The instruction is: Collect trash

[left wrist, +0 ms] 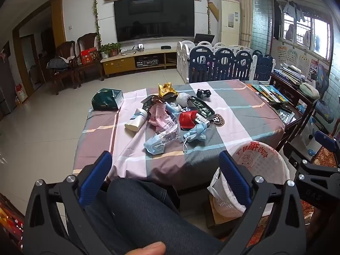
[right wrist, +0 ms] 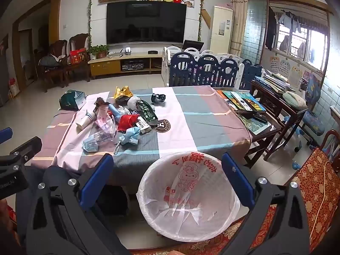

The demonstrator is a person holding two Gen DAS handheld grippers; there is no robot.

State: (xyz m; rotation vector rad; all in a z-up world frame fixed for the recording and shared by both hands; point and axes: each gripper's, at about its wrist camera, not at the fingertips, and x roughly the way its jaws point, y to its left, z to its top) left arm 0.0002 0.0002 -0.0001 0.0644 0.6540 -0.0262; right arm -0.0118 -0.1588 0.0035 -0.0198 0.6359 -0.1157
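- A living room with a TV (left wrist: 154, 18) at top centre; a surface (left wrist: 244, 110) under a checked cloth fills mid-frame.
- The trash (left wrist: 174, 120) lies heaped at the centre of the left wrist view, left of centre in the right.
- A lined bin (right wrist: 189, 195) stands low in the right view, before the surface.
- Left gripper (left wrist: 165, 176) and right gripper (right wrist: 167, 178): jaws spread wide, holding nothing.

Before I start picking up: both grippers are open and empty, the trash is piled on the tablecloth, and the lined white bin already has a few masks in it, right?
Not quite. The right wrist view looks into the bin and shows only its plastic liner, no masks. The blue masks lie on the tablecloth with the other trash. The left gripper and right gripper are open and empty.
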